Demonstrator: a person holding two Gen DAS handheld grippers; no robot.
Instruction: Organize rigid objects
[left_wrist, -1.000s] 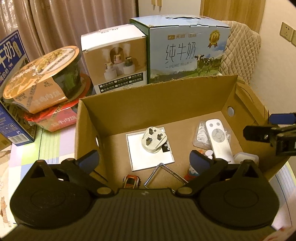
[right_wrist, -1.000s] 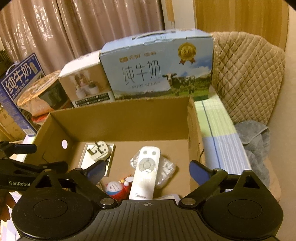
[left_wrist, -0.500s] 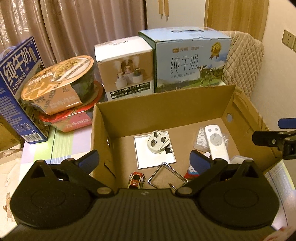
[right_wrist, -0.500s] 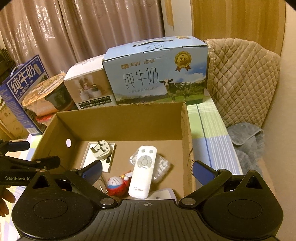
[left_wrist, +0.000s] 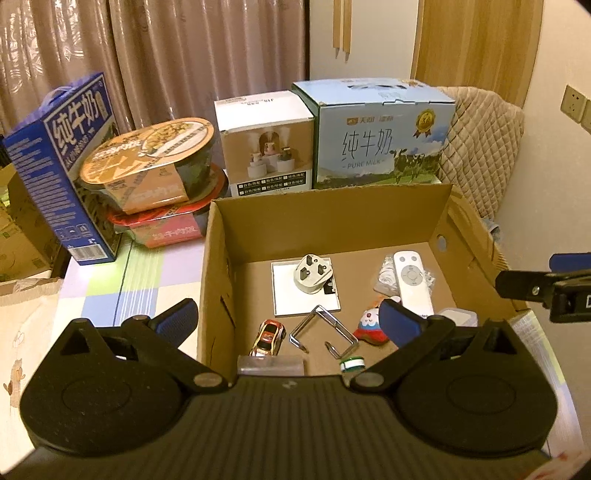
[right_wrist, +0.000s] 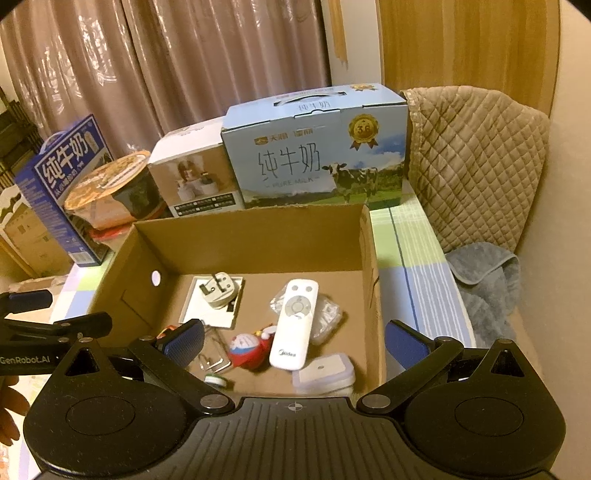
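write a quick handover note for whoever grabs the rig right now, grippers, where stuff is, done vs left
Left hand-held gripper: open, empty, above the near left corner of the cardboard box.
Right hand-held gripper: open, empty, above the box's near right side.
In the box: plug on a white card, remote lying partly on a clear bag, toy car, metal clip, red and white figure, small lidded container, small green and white item.
Done: these items sit in the box.
Left: nothing is held; I cannot tell whether more loose items remain outside.
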